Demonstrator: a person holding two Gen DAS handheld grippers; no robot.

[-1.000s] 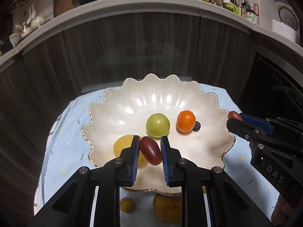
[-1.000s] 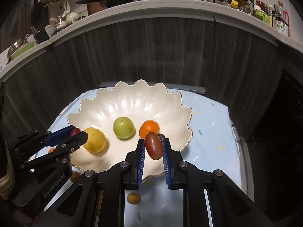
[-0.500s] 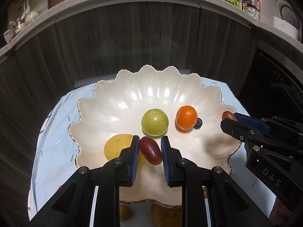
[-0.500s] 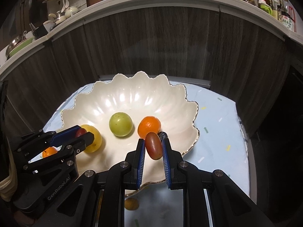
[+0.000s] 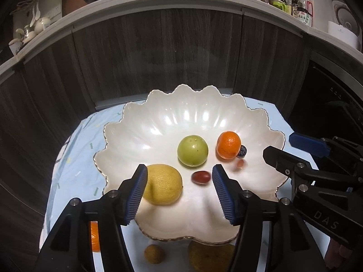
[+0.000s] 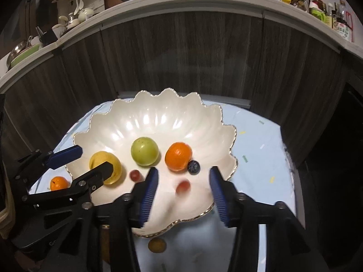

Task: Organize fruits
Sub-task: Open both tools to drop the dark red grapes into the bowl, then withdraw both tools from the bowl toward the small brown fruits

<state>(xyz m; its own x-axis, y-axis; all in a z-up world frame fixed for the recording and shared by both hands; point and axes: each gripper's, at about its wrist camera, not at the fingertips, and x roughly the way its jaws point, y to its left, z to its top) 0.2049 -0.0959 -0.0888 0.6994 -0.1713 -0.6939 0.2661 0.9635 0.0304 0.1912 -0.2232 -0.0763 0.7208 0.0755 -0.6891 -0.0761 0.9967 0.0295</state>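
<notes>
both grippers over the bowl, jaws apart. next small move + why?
Probably lift both grippers clear. The left gripper and right gripper have just opened; each red tomato is free in the white bowl. Then the orange outside it.

Right-wrist view: red grape tomato [image 6: 182, 186] between the parted blue pads is motion-blurred, so can't tell if it is resting on the scalloped white bowl [image 6: 158, 104] or in the air; same fruit is a faint smear in the left-wrist view [image 5: 239, 164]. Yellow citrus [image 5: 162, 183] is partly covered by the left gripper's [image 5: 179, 189] pad, small orange [image 5: 94, 235] shows only as a sliver behind its finger, brown fruit [image 5: 209, 258] is hidden under the bowl's rim and cut by the bottom edge. Counter bottle labels [image 5: 302, 17] too small to read; a bit of a hand [image 5: 338, 255] cut off at lower right.
</notes>
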